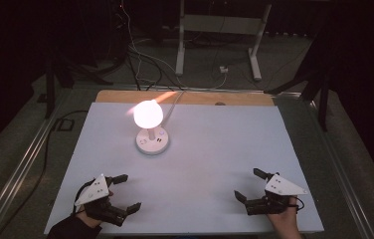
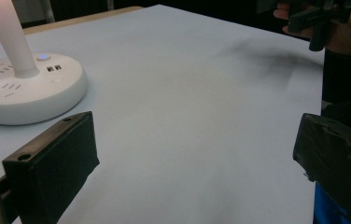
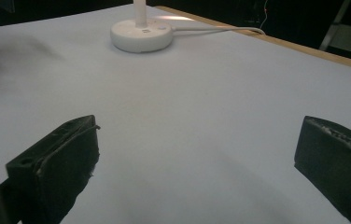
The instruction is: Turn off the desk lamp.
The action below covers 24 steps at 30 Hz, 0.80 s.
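Note:
A lit white desk lamp (image 1: 148,114) stands on its round base (image 1: 152,142) at the back left of the white table sheet (image 1: 200,149); the base (image 2: 24,91) has sockets and a small blue light, and it also appears far off as the base (image 3: 141,33). My left gripper (image 1: 128,191) rests near the front left edge, open, with nothing between its black jaws. My right gripper (image 1: 249,185) rests near the front right edge, also open and empty. The left gripper (image 2: 197,154) looks across the sheet toward the other hand (image 2: 346,28). The right gripper (image 3: 197,163) faces the lamp.
The lamp's white cable (image 1: 172,104) runs back over the wooden table edge (image 1: 185,97). Behind the table stand white frame legs (image 1: 217,37) and loose cables on a dark floor. Metal rails (image 1: 16,169) flank the table.

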Each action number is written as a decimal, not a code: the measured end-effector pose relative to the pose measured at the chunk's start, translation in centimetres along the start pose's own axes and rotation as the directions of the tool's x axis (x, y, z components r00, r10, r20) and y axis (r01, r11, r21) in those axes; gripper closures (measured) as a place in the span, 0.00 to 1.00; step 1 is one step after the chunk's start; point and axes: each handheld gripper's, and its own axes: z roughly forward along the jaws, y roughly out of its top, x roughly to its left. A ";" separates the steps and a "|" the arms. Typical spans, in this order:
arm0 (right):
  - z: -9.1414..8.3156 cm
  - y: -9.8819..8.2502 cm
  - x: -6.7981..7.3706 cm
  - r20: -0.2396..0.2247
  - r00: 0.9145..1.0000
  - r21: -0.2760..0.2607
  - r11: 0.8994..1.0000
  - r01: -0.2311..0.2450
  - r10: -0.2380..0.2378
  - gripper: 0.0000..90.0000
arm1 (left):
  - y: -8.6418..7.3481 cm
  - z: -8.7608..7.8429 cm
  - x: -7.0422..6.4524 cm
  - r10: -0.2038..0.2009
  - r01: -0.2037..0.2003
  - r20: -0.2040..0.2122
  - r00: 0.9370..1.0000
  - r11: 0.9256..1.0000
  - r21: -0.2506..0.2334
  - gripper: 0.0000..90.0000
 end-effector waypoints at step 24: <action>-0.3 0.4 0.1 0.013 1.000 -0.013 1.000 -0.009 0.009 0.00 | 0.3 0.1 -0.6 0.034 -0.034 0.004 0.999 0.999 0.032 0.01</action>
